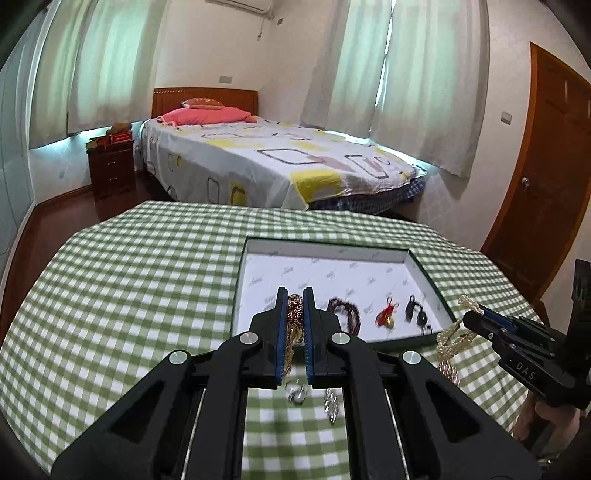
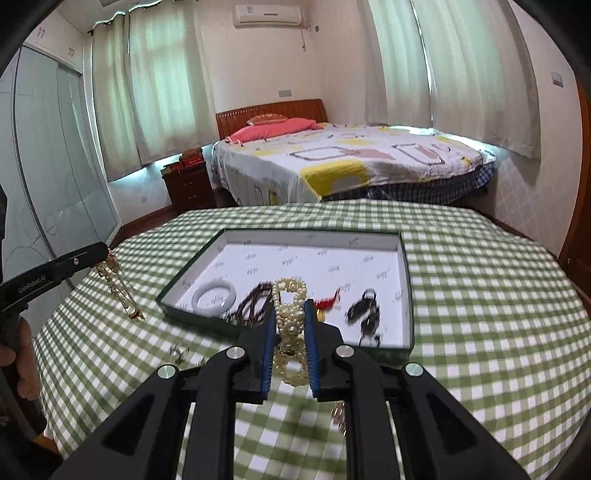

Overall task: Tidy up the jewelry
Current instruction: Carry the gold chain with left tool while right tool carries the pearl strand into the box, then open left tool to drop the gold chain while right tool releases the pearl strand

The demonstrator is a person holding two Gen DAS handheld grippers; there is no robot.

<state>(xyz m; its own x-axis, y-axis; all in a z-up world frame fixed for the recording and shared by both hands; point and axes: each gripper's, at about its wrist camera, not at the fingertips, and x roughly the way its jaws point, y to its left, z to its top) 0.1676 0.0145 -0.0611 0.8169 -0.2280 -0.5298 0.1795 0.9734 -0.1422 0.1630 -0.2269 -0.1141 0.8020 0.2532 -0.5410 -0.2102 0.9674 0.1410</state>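
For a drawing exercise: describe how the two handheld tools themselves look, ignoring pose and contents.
Both are matte black plastic. The left tool and right tool each have two flat fingers with blue ribbed pads, angular linkage arms and round silver pivot bolts. White lettering marks the bodies. No cables or sleeves show.

A big bed (image 1: pixel 273 166) with a pink pillow (image 1: pixel 207 115) stood behind the surface. Beside the bed was a small brown nightstand (image 1: pixel 110 170). White curtains (image 2: pixel 155 85) hung over the windows. A brown door (image 1: pixel 546 177) was on the right, and an air conditioner (image 2: pixel 271 14) sat high on the wall.
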